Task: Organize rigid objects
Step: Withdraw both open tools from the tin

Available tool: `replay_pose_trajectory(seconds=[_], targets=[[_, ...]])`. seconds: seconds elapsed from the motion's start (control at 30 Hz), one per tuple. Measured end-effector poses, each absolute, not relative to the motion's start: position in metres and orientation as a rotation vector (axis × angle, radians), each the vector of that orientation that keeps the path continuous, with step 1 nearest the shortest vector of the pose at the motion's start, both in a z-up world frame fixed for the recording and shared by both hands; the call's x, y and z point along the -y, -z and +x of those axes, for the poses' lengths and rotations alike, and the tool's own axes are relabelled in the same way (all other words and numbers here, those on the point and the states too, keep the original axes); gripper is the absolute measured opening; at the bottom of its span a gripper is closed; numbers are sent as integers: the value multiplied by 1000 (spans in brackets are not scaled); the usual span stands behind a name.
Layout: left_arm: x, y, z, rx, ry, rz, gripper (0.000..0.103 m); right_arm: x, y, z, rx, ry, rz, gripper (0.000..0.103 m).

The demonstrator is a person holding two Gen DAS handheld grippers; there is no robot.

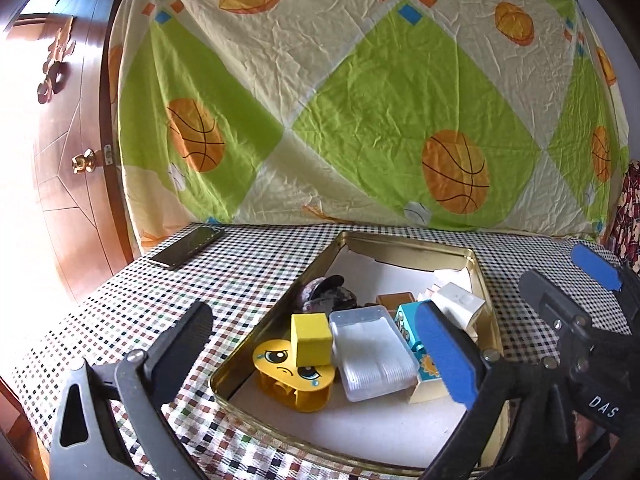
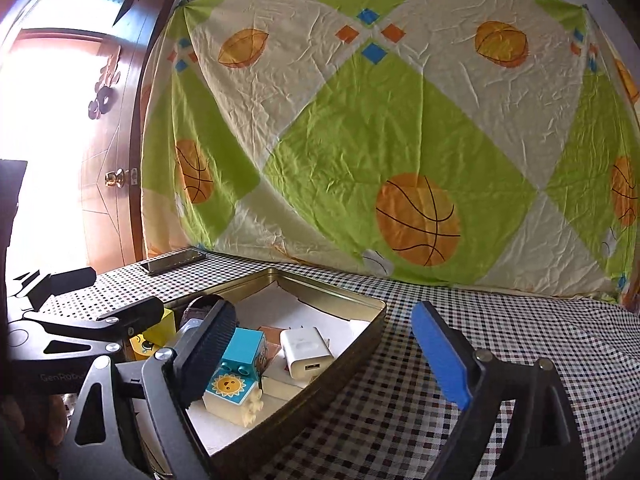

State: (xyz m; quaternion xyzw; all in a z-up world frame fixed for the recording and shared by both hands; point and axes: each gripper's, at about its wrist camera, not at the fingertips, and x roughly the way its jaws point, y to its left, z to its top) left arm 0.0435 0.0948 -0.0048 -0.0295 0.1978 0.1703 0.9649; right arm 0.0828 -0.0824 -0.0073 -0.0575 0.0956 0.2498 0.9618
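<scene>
Toys [image 1: 311,339] heaped in gold tin [image 1: 276,322] — jumbled.

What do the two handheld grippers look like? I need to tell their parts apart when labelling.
Each has a dark grey metal frame with triangular cut-outs and silver rivets. Both the left gripper and the right gripper carry one black ribbed pad and one blue ribbed pad on their jaws. White lettering marks the bodies: "DAS" shows in the left wrist view, "GenRobo" in the right.

Black gripper [image 1: 320,344] frames, blue pads [image 1: 444,354], silver screws
</scene>
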Motion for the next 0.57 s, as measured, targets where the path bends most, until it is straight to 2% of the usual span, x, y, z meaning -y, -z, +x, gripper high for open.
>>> replay_pose_trajectory(seconds=[0.57], targets=[[-107, 10, 41, -400, -366, -66, 103, 82, 12, 90, -232, -508, -118, 91]])
